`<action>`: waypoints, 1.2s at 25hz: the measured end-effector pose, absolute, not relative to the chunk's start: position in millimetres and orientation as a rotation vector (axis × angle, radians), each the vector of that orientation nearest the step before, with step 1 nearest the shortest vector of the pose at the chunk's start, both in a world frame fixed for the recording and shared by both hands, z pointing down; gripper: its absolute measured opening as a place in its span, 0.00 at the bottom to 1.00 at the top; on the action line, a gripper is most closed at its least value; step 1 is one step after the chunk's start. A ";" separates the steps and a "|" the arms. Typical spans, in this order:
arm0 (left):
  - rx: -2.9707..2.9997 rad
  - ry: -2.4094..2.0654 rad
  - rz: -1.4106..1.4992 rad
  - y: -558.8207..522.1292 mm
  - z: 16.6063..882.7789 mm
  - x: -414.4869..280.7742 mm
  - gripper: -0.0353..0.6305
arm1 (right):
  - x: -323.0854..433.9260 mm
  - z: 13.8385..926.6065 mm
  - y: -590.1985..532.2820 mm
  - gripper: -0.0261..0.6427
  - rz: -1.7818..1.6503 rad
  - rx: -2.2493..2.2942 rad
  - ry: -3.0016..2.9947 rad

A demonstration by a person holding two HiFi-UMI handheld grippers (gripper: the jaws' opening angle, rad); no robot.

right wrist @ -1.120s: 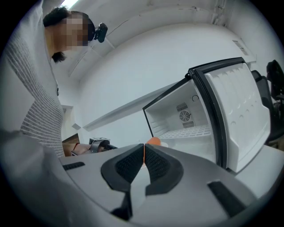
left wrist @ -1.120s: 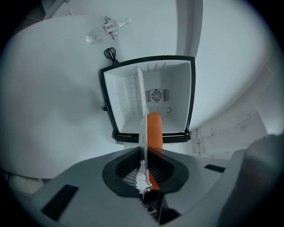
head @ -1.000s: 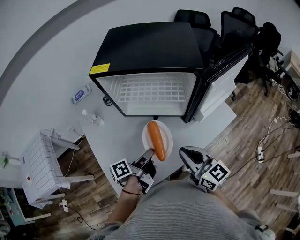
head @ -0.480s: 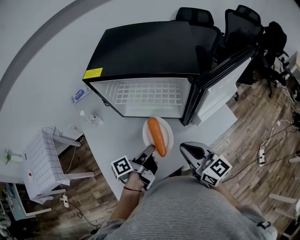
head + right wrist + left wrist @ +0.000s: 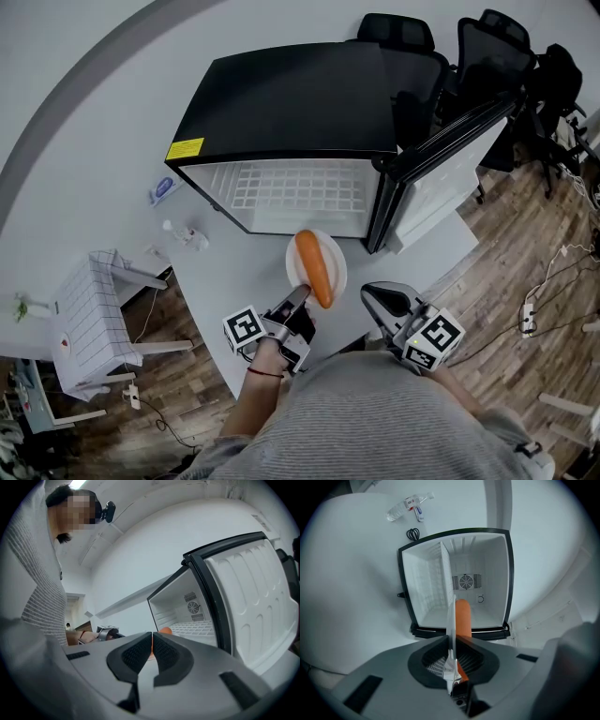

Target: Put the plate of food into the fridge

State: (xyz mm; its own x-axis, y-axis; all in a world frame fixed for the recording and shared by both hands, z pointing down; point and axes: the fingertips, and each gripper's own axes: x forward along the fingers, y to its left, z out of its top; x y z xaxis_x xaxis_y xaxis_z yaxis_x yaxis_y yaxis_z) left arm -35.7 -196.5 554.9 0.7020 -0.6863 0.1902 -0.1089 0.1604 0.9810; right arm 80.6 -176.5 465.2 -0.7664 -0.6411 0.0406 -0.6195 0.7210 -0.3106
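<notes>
The left gripper (image 5: 296, 302) is clamped on the near rim of the round white plate (image 5: 336, 264); the left gripper view shows the plate edge-on between the closed jaws. A long orange carrot (image 5: 315, 269) lies on the plate. The plate is just in front of the open black mini fridge (image 5: 300, 103), outside its white interior, above the white table (image 5: 217, 279). The fridge door (image 5: 452, 157) stands open to the right. The right gripper (image 5: 377, 298) is near the plate, jaws pressed together on nothing
</notes>
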 end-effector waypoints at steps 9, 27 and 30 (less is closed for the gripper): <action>1.379 -0.767 -0.459 -229.6 558.5 -39.6 0.12 | 89.4 465.8 -178.7 0.06 -0.484 -1.056 2.834; 1.365 -0.844 -0.485 -299.6 568.9 -38.2 0.12 | 94.9 467.9 -179.5 0.06 -0.508 -1.059 2.831; 1.365 -0.857 -0.491 -309.4 570.0 -38.8 0.12 | 96.2 468.4 -179.4 0.06 -0.510 -1.058 2.830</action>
